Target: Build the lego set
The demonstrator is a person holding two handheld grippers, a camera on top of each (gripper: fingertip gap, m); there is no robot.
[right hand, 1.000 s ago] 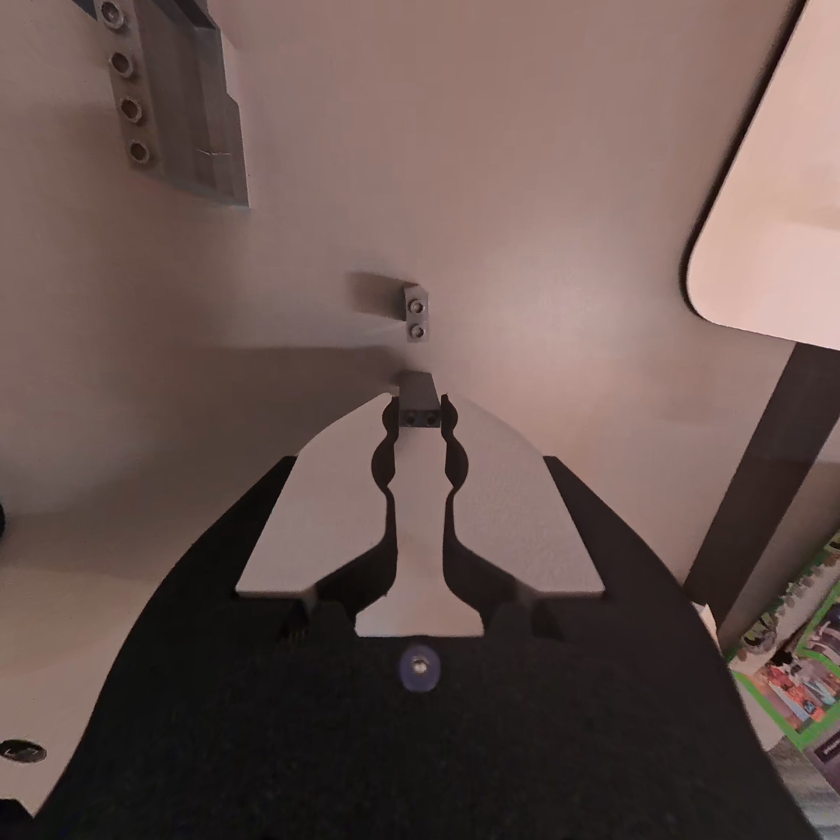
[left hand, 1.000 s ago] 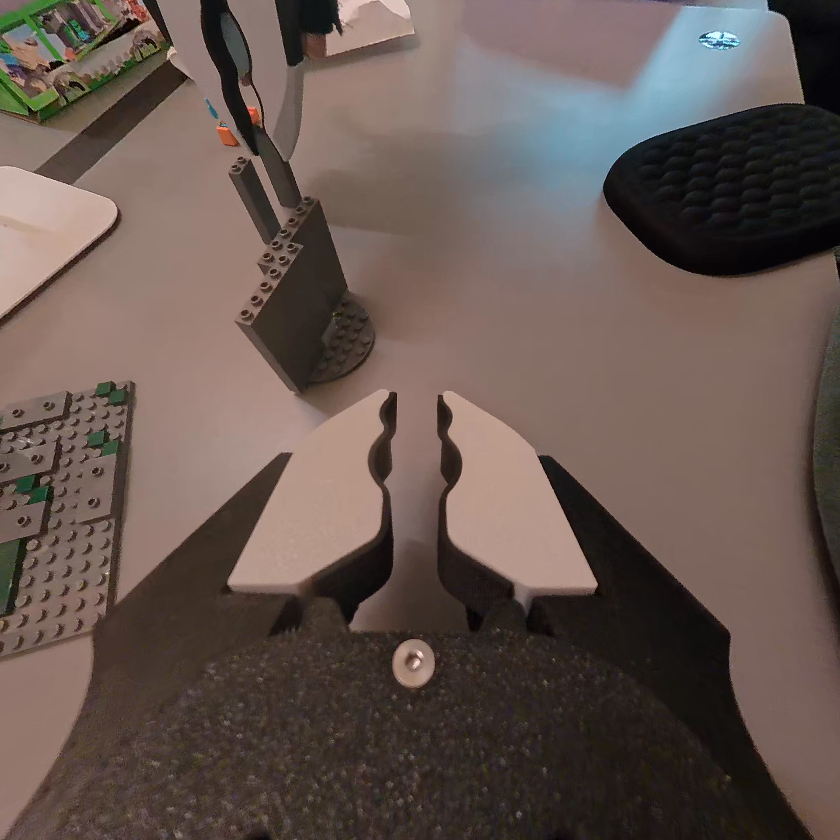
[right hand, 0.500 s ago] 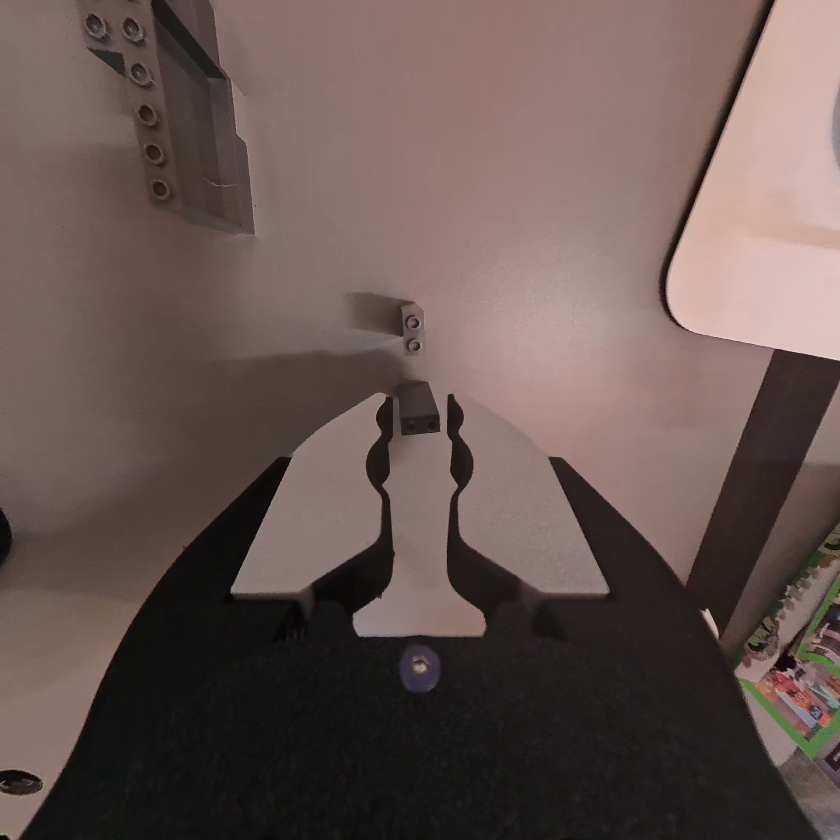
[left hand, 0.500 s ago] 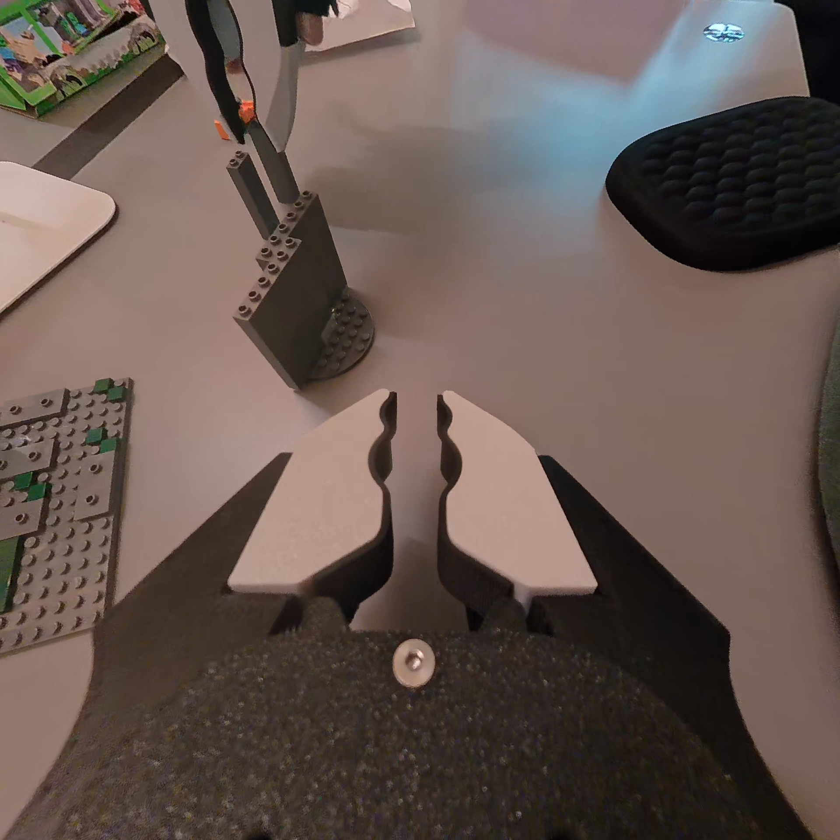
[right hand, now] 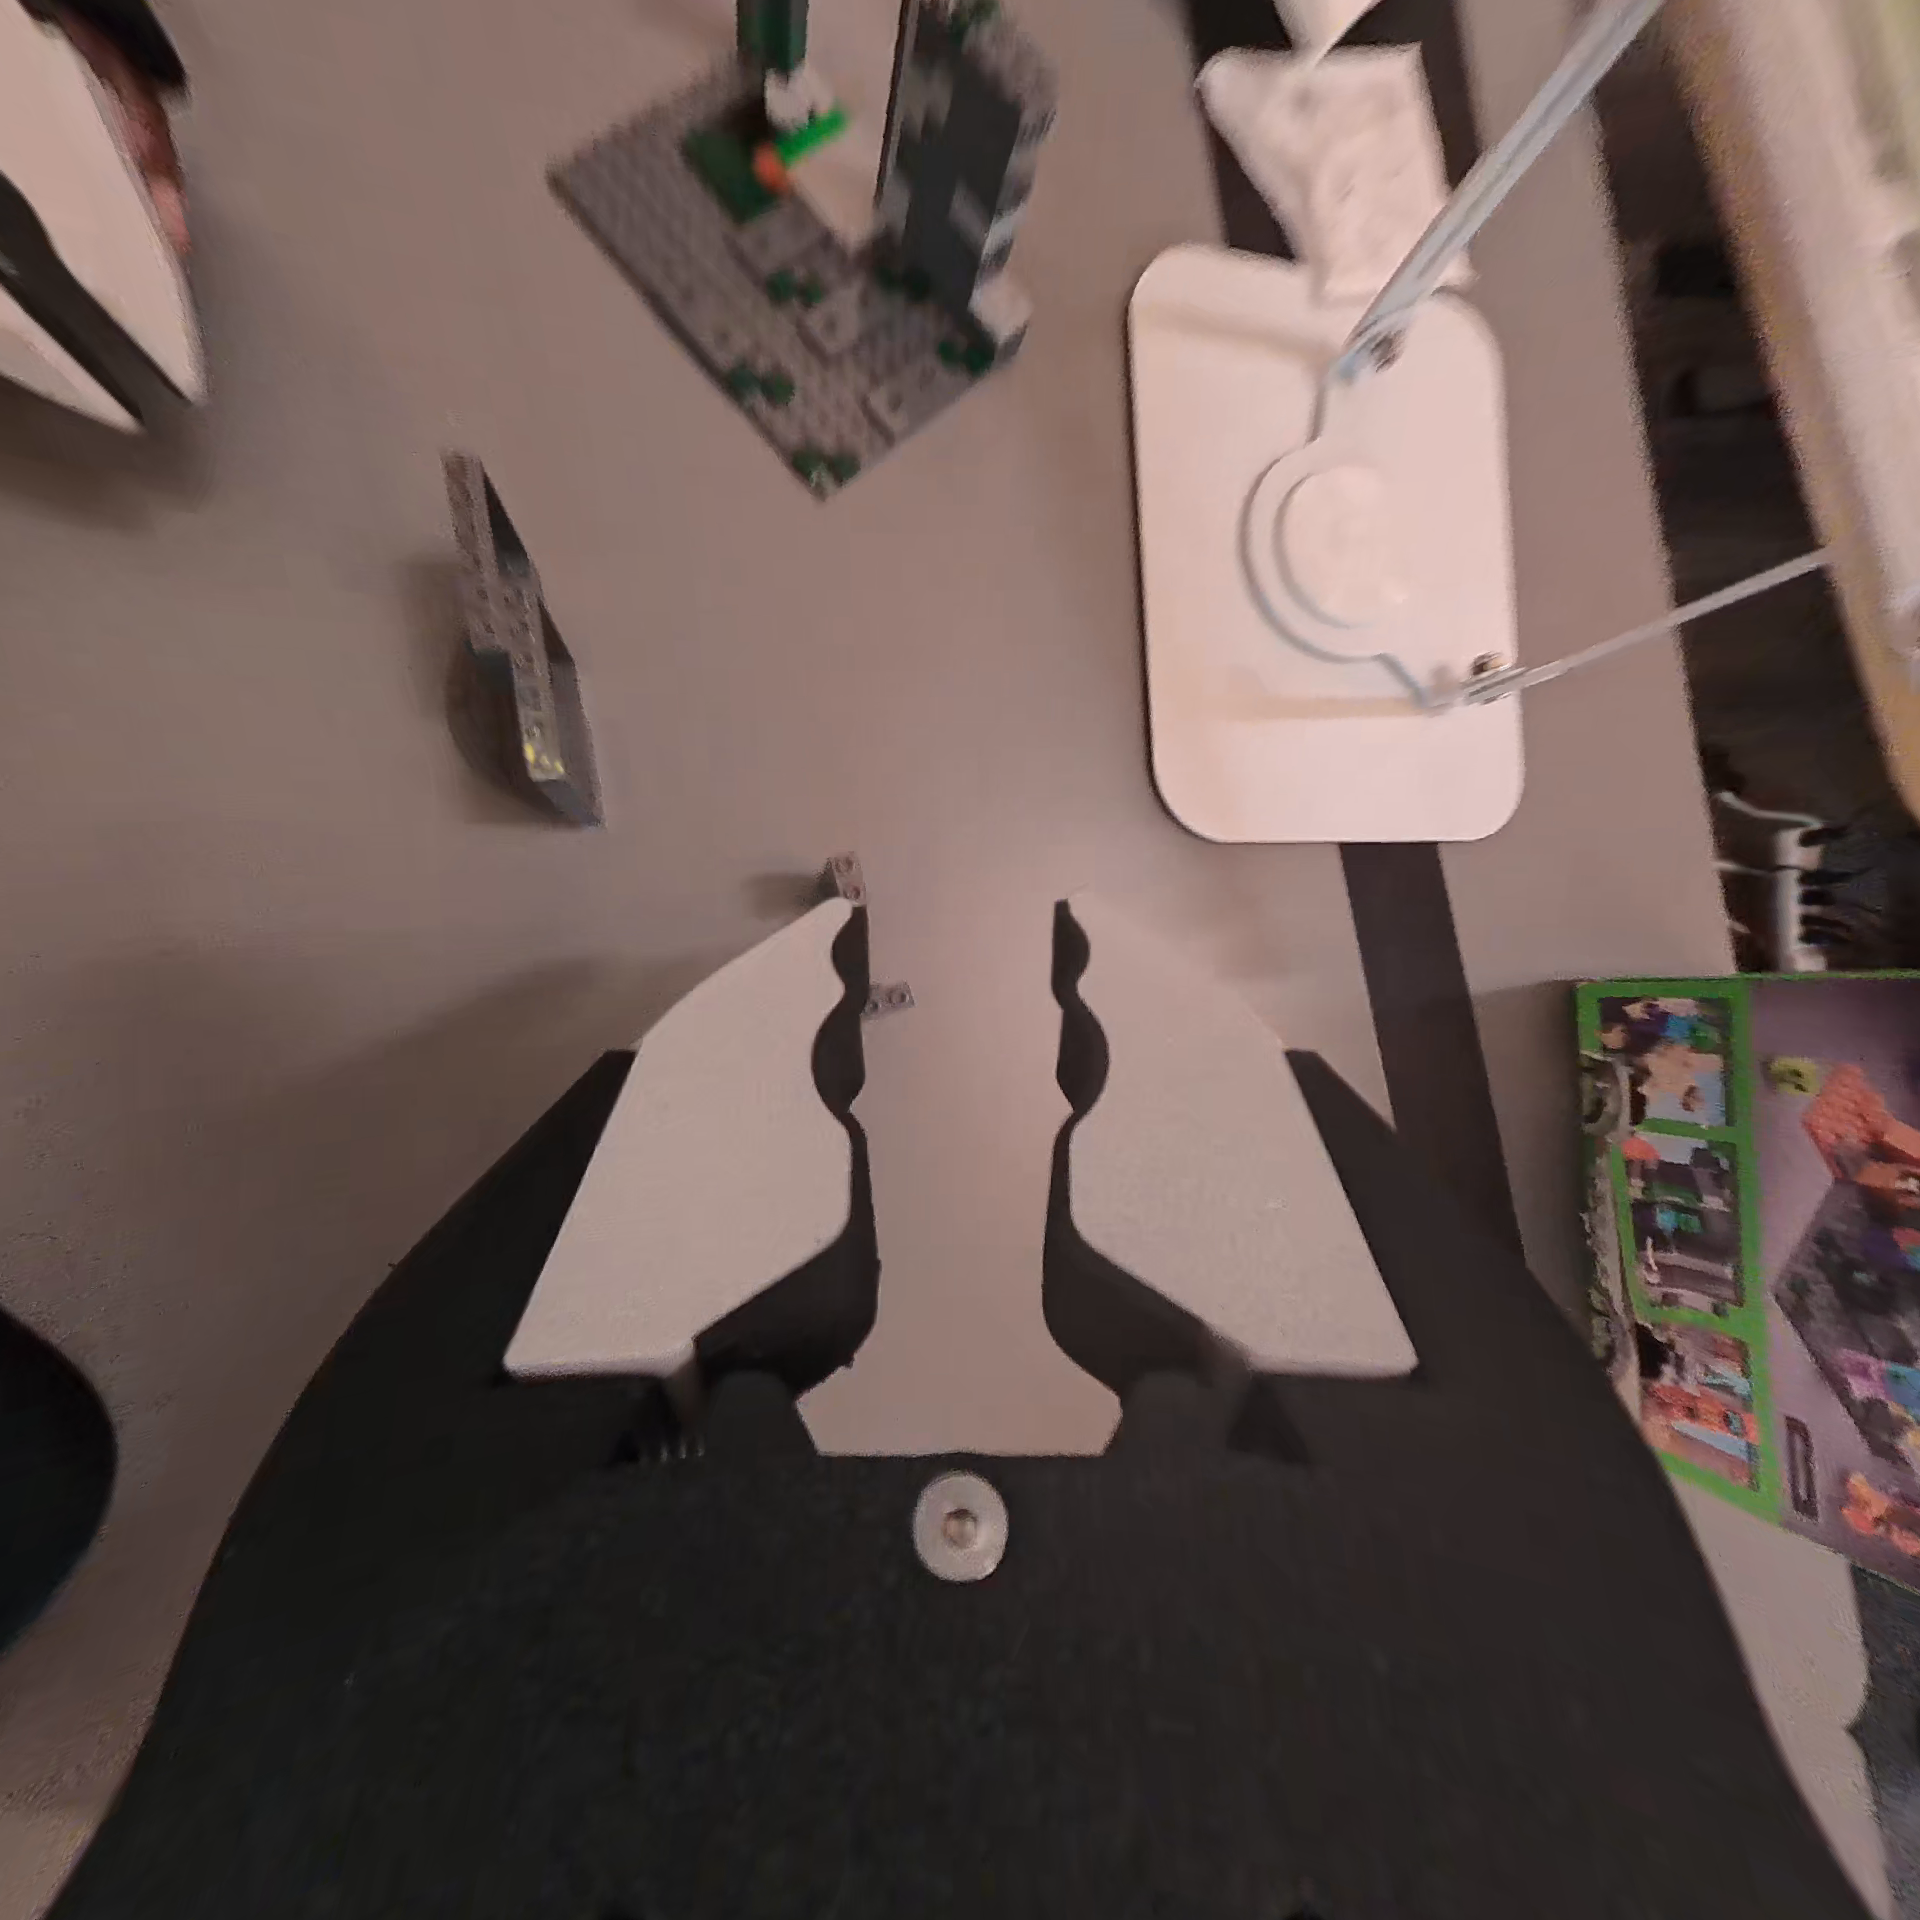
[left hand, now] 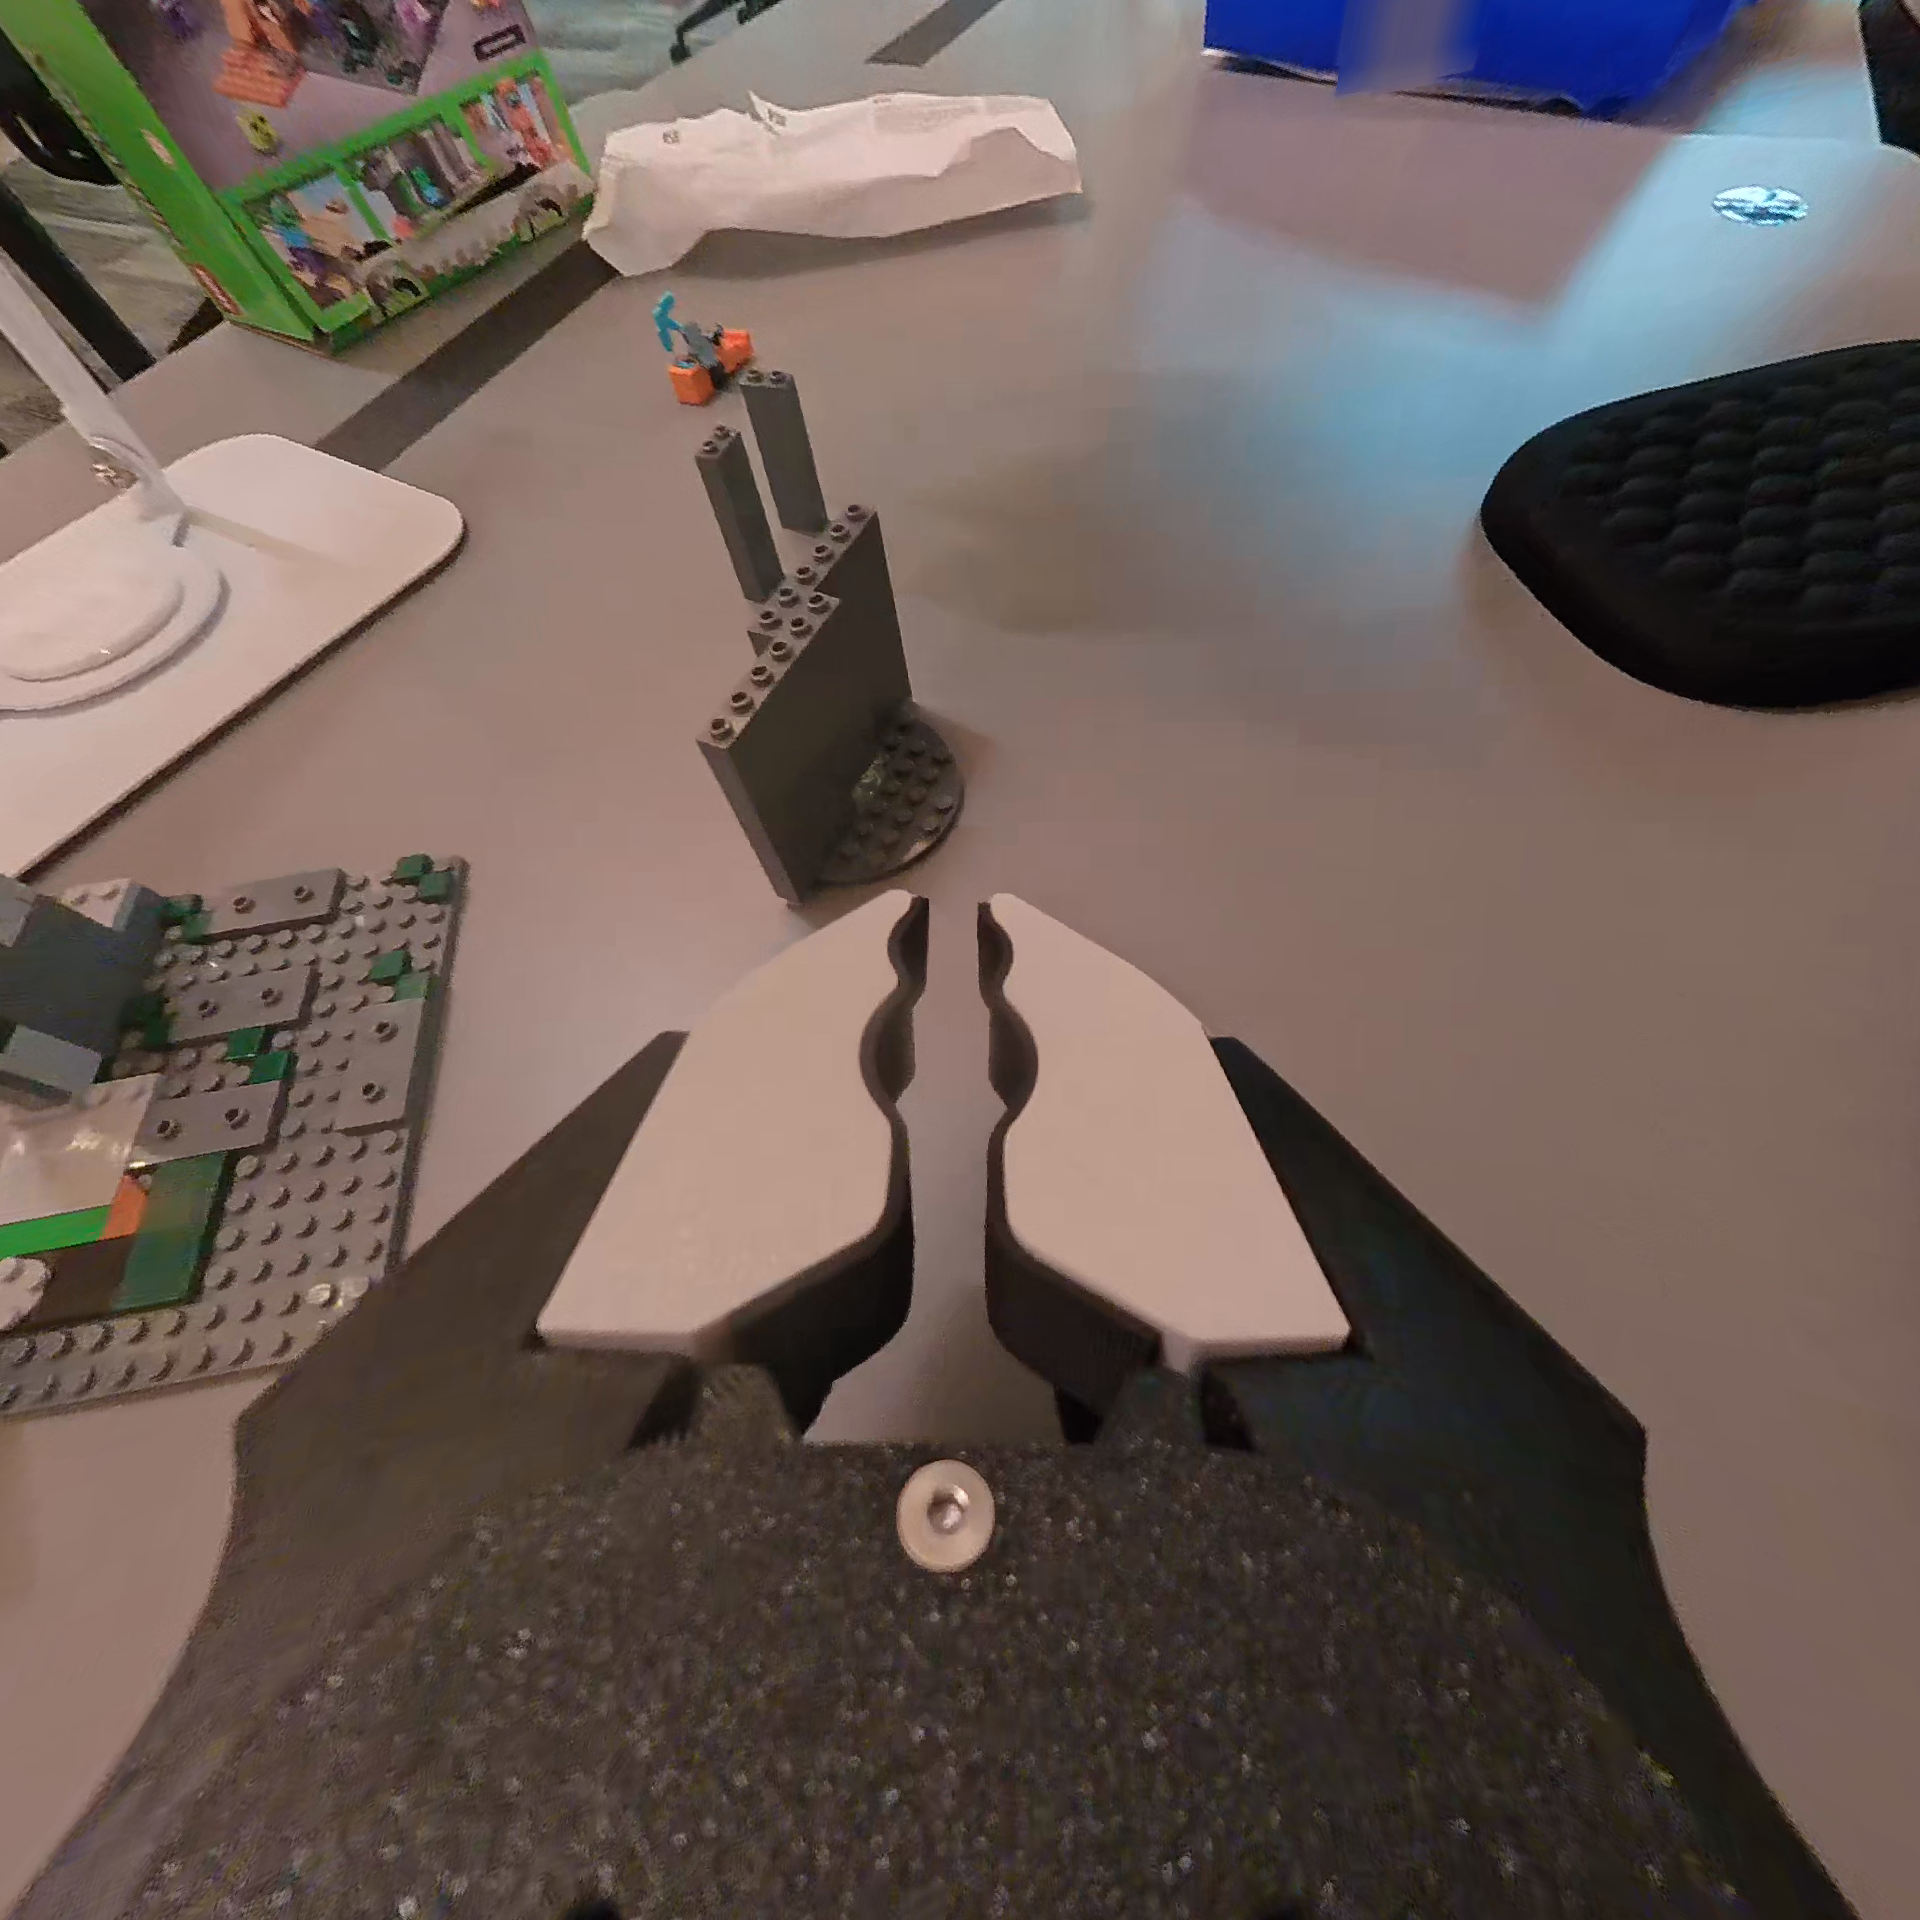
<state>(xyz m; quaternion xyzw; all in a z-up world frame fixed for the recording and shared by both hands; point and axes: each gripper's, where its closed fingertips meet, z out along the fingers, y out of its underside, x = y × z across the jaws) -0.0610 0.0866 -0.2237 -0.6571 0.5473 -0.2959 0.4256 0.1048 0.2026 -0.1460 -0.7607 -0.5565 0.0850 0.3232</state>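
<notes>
standing half-built on the bench [left hand: 1195, 644], grey wall [left hand: 821, 717] and studded baseplate [left hand: 312, 1195] await joining; left gripper [left hand: 945, 920] jaws nearly closed, empty; right gripper [right hand: 956, 914] jaws released above two pillars [left hand: 764, 488].

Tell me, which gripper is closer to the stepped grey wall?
Left. The left gripper sits low on the table just in front of the stepped grey wall. The right gripper is open, high above the table, farther from it, near two tall grey bricks.
</notes>
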